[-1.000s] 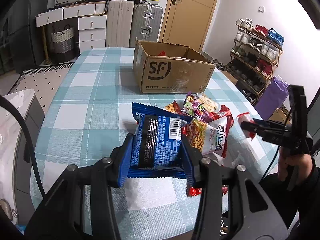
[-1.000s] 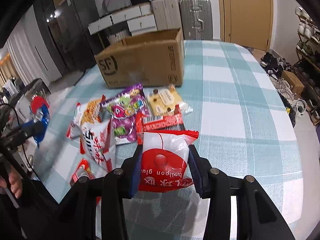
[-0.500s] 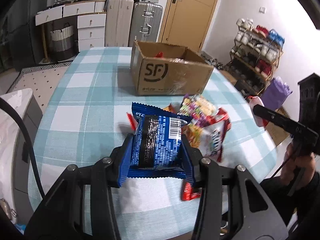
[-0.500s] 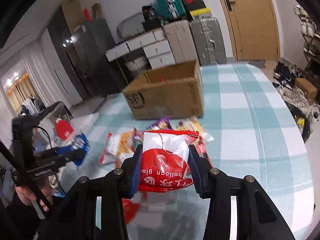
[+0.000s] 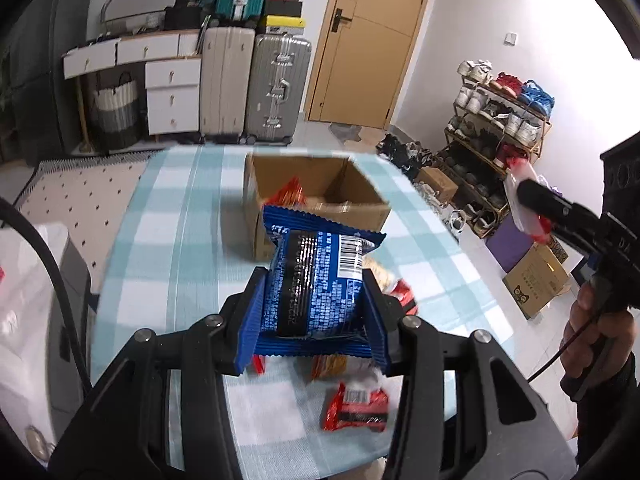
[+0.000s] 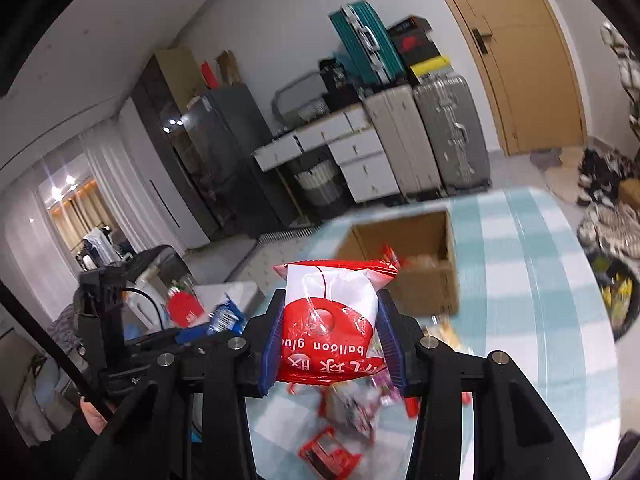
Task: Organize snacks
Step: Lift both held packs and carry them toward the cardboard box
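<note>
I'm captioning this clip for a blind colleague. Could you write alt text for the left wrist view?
The left gripper holds a blue snack packet above a teal checked table, with an open cardboard box beyond it. More snack packets lie on the table below, and at right the right gripper holds a red and white packet.
</note>
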`<state>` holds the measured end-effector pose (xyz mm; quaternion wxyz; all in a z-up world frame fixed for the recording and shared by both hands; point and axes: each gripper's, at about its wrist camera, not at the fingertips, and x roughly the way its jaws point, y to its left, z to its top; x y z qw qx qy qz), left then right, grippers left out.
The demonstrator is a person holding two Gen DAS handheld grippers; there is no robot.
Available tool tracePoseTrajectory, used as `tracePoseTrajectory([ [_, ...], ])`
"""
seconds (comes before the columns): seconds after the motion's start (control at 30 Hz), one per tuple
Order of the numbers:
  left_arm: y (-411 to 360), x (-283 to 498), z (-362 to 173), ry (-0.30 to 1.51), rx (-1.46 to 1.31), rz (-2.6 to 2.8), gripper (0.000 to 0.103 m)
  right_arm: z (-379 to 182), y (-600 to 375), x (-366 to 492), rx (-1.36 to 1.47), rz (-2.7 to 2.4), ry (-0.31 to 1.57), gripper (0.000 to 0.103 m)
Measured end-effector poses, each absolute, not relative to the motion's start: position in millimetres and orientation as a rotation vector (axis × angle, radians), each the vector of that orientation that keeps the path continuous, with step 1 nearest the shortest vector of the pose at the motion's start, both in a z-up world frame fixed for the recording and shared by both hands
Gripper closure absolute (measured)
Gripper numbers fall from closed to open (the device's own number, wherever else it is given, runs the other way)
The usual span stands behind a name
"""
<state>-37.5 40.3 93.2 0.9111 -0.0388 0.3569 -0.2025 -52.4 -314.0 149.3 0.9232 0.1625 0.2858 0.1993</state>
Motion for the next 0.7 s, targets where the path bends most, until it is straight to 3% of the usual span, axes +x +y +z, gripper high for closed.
tracePoseTrajectory([
  [0.37,1.3,-6.6,181.7,0.644,0.009,-0.386,0.061,227.0,-314.8,0.1,0.345,0.421,0.522,0.059],
  [0.7,-34.4,68.2,199.4,0.642,0.069,-0.349,0.061,230.9,-326.0,61.2,0.368,0.337,0.548,0.059],
])
